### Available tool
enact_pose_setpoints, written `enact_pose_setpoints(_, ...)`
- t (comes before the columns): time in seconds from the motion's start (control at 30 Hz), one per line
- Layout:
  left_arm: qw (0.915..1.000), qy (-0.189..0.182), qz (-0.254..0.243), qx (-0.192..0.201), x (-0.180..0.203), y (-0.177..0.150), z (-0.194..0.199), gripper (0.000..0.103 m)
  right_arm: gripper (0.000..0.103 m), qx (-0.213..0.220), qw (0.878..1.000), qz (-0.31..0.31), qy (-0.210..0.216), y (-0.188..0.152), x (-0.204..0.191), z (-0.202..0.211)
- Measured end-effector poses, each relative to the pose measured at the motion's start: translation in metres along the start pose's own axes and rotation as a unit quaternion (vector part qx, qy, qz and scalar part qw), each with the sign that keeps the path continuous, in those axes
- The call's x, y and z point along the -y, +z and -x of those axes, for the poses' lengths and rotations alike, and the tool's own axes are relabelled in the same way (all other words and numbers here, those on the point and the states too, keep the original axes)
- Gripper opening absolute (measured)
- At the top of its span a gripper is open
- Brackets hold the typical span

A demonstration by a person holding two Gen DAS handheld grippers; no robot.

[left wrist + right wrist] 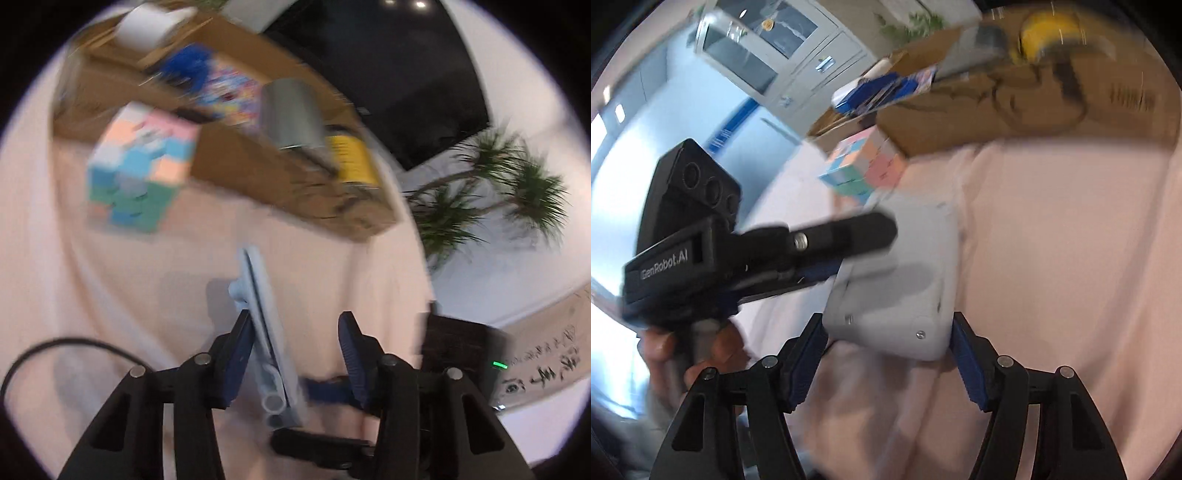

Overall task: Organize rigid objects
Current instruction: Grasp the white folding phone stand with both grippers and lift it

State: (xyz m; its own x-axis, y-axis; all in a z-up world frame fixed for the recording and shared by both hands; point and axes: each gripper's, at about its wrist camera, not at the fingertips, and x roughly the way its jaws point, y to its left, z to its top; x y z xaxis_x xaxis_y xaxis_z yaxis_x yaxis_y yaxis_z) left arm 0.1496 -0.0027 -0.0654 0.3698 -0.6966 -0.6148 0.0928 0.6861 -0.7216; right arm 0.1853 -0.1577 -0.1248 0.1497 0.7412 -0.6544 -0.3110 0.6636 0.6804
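A flat pale grey-blue device seen edge-on [264, 332] stands between my left gripper's [295, 334] fingers, against the left pad [240, 347]; the right pad is apart from it, so the left gripper is open. In the right wrist view the same device [897, 280] shows its broad white back, and my right gripper [886, 332] is shut on its lower end. The left gripper body [738, 251] lies across its left side. A pastel cube [142, 166] sits on the pink cloth beside a cardboard box [258, 173].
The box holds a grey cylinder [291, 114], a yellow can [351, 158], a colourful packet [229, 88] and a blue item [188, 62]. A potted plant [487, 195] stands past the table's right edge. A grey cabinet [783, 51] is at the far wall.
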Motion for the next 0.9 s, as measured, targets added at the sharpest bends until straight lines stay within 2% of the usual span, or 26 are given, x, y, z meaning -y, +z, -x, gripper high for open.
enact_pose_setpoints(0.07, 0.9979, -0.051, -0.029, -0.027, 0.023, 0.0, -0.013, 0.044, 0.068, -0.004, 0.999, -0.032, 0.035, 0.0, 0.007, 0.006)
enact_pose_setpoints(0.13, 0.9945, -0.076, -0.054, -0.048, 0.04, -0.002, -0.028, 0.044, 0.078, 0.005, 1.0, -0.009, -0.02, 0.002, 0.003, 0.016)
enact_pose_setpoints(0.2, 0.9949, -0.063, -0.063, -0.047, 0.045, -0.004, -0.032, 0.047, 0.088, 0.037, 0.994, 0.036, -0.1, 0.003, -0.005, 0.038)
enact_pose_setpoints(0.27, 0.9965, -0.035, -0.071, -0.027, 0.041, -0.006, -0.027, 0.053, 0.094, 0.06, 0.983, 0.044, -0.167, 0.0, -0.005, 0.057)
enact_pose_setpoints(0.3, 0.9968, -0.014, -0.077, -0.015, 0.037, -0.006, -0.023, 0.057, 0.094, 0.075, 0.978, 0.042, -0.189, -0.003, -0.004, 0.066)
enact_pose_setpoints(0.33, 0.9968, 0.009, -0.079, -0.003, 0.032, -0.007, -0.019, 0.066, 0.094, 0.081, 0.977, 0.039, -0.195, -0.007, -0.002, 0.071)
enact_pose_setpoints(0.37, 0.9966, 0.032, -0.075, 0.007, 0.026, -0.008, -0.015, 0.07, 0.093, 0.081, 0.976, 0.039, -0.196, -0.01, -0.002, 0.072)
enact_pose_setpoints(0.47, 0.9966, 0.064, -0.052, -0.005, 0.01, -0.012, -0.018, 0.07, 0.089, 0.071, 0.965, 0.055, -0.245, -0.019, -0.008, 0.055)
enact_pose_setpoints(0.57, 0.9961, 0.075, -0.044, -0.017, 0.001, -0.014, -0.017, 0.07, 0.087, 0.063, 0.95, 0.054, -0.3, -0.024, -0.015, 0.031)
enact_pose_setpoints(0.63, 0.9963, 0.071, -0.045, -0.014, 0.001, -0.017, -0.015, 0.07, 0.087, 0.067, 0.935, 0.055, -0.343, -0.025, -0.009, 0.025)
enact_pose_setpoints(0.7, 0.9967, 0.066, -0.045, -0.014, 0.002, -0.019, -0.015, 0.07, 0.082, 0.066, 0.921, 0.064, -0.378, -0.025, -0.006, 0.011)
enact_pose_setpoints(0.73, 0.9968, 0.063, -0.045, -0.016, 0.002, -0.019, -0.015, 0.07, 0.079, 0.08, 0.919, 0.07, -0.38, -0.027, -0.007, 0.011)
enact_pose_setpoints(0.77, 0.997, 0.059, -0.046, -0.019, 0.002, -0.02, -0.016, 0.07, 0.071, 0.083, 0.92, 0.067, -0.377, -0.026, -0.006, 0.011)
enact_pose_setpoints(0.9, 0.998, 0.023, -0.036, -0.047, -0.001, -0.025, -0.024, 0.07, 0.066, 0.075, 0.928, 0.068, -0.358, -0.031, -0.005, 0.019)
